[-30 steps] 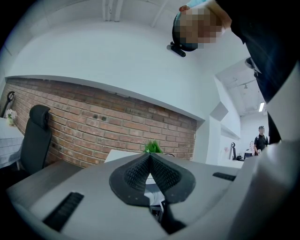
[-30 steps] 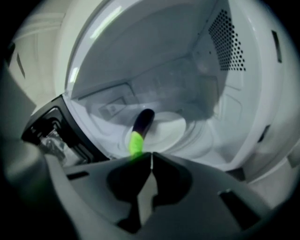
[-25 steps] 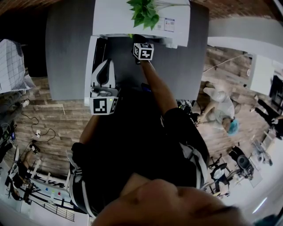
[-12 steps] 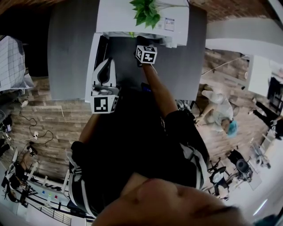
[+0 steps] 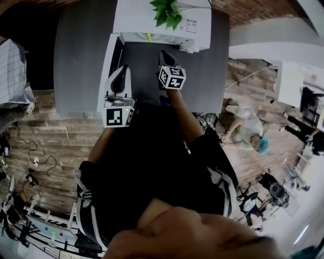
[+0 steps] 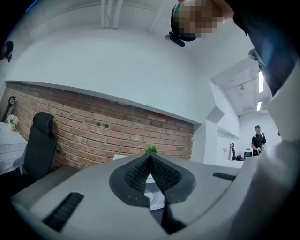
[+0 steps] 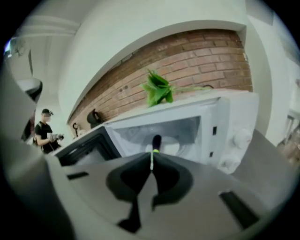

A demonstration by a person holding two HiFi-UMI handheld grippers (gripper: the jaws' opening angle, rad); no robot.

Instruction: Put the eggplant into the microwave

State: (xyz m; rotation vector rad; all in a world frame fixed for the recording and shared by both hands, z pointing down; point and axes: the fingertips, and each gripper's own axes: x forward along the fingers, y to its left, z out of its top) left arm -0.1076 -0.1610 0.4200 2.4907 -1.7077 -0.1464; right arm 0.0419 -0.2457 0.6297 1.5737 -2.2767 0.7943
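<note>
The white microwave (image 5: 136,20) (image 7: 229,126) stands at the back of the grey table with its door (image 5: 108,66) (image 7: 86,147) swung open to the left. The eggplant (image 7: 156,140), dark with a yellow-green stem end (image 5: 149,37), lies inside the cavity in front of the white turntable. My right gripper (image 5: 163,52) (image 7: 151,153) hangs a short way in front of the opening, aimed at the eggplant. It is shut with nothing between its pads. My left gripper (image 5: 121,70) (image 6: 150,155) hovers beside the open door, shut and empty, pointing level at the brick wall.
A green plant (image 5: 166,12) (image 7: 157,89) sits on top of the microwave. The grey table (image 5: 76,60) ends close in front of me. A black chair (image 6: 40,140) stands at the left. People are off to the side (image 7: 45,129) (image 6: 258,138) and on the floor to the right (image 5: 250,126).
My right gripper has drawn back from the microwave opening and risen, staying shut. The eggplant's green end has kept its place at the opening. The left gripper has shifted only slightly.
</note>
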